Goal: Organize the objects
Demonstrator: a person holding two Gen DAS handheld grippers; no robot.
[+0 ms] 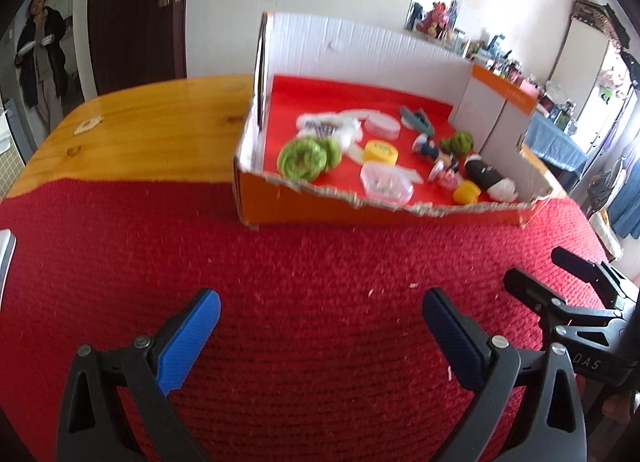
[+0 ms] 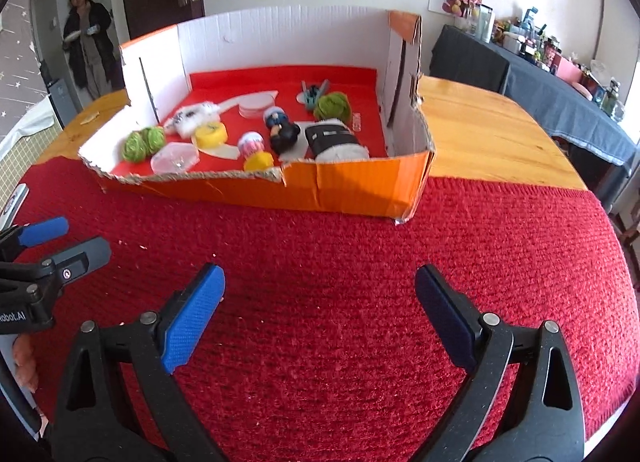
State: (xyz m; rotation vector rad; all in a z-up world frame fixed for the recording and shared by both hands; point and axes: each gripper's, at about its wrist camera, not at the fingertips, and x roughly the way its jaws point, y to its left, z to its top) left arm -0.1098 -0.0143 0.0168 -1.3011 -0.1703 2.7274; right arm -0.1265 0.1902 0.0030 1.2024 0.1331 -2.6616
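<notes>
Box, orange outside, torn rim, red lining

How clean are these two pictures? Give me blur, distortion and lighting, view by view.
Left wrist view: the items in the cardboard box are smeared by blur, while the left tongs look sharper; the fisheye bends the table edge and darkens the corners. Right wrist view: crisper, the yellow cap reads clearly; same fisheye bowing; daylight is soft, without harsh glare.
</notes>
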